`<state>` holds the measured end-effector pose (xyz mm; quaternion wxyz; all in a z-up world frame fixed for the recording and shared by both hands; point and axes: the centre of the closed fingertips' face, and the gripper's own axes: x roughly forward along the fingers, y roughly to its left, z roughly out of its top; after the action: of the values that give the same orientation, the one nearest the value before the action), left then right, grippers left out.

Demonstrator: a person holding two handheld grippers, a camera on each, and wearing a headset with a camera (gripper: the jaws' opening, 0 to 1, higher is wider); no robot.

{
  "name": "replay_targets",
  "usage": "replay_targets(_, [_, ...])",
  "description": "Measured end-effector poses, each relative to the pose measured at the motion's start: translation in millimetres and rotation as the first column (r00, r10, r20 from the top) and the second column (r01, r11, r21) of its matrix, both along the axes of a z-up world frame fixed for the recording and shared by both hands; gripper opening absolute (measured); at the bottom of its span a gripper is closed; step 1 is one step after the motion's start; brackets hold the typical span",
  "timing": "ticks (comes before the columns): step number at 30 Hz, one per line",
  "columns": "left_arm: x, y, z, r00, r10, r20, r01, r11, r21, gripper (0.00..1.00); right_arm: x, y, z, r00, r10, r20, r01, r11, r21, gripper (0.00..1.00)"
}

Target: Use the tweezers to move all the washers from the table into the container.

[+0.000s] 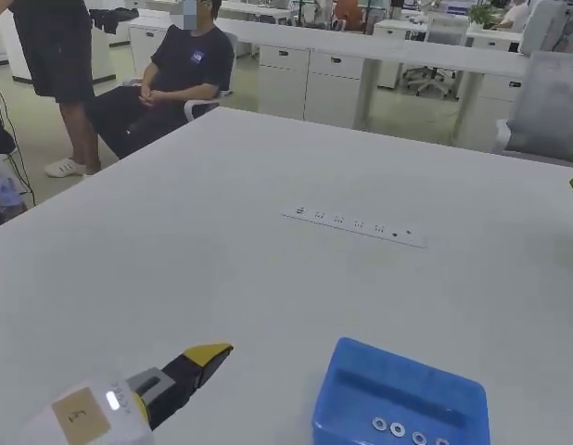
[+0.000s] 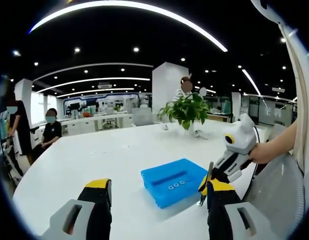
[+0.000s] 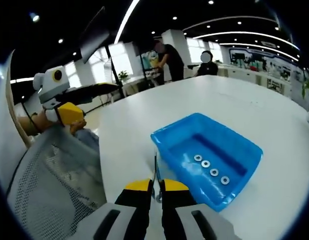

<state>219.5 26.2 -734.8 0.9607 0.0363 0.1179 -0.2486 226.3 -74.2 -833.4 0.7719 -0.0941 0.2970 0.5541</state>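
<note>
A blue container (image 1: 398, 389) stands on the white table (image 1: 268, 278) near its front edge. Several washers (image 1: 407, 431) lie in a row on the container's floor; they are plain in the right gripper view as washers (image 3: 211, 168). My right gripper (image 3: 157, 185) is shut on the tweezers (image 3: 155, 172), whose thin tips reach toward the container's (image 3: 207, 157) near-left corner. My left gripper (image 2: 159, 185) is open and holds nothing, facing the container (image 2: 174, 185) from the side. In the head view it is the gripper (image 1: 208, 357) at the bottom left. The right gripper (image 2: 209, 182) with the tweezers (image 2: 210, 172) is beside the container's right end.
A white power strip (image 1: 353, 225) lies flat mid-table. Beyond the far-left table edge one person (image 1: 180, 69) sits and another stands. A potted plant (image 2: 187, 110) is at the table's far end. A mesh chair (image 3: 54, 180) is close by the table's near edge.
</note>
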Motion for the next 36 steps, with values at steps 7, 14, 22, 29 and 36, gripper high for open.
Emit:
replay_targets(7, [-0.2,0.5,-0.4,1.000,0.001,0.001,-0.001,1.000,0.004,0.79,-10.7,5.3,-1.5,0.985,0.122,0.118,-0.111,0.989,-0.095,0.04])
replay_targets(14, [-0.4,0.2,-0.7,1.000,-0.002,0.002,0.002,1.000,0.007,0.79,-12.4,4.2,-2.4,0.971,0.166,0.174,-0.145,0.981,-0.128,0.03])
replay_targets(22, [-0.3,1.7,0.8,1.000,0.004,0.006,-0.004,1.000,0.001,0.79,-9.7,5.0,3.6,0.980,0.132,0.150,-0.117,0.988,-0.105,0.03])
replay_targets(29, [-0.4,1.2,1.2,1.000,0.002,0.006,-0.002,1.000,0.003,0.79,-2.9,12.4,27.2,0.986,0.095,0.134,-0.095,0.995,-0.011,0.03])
replay_targets(36, [-0.4,0.8,1.3,1.000,0.001,0.005,-0.002,1.000,0.004,0.79,6.9,17.1,48.1,0.999,0.018,0.050,-0.025,0.990,0.137,0.03])
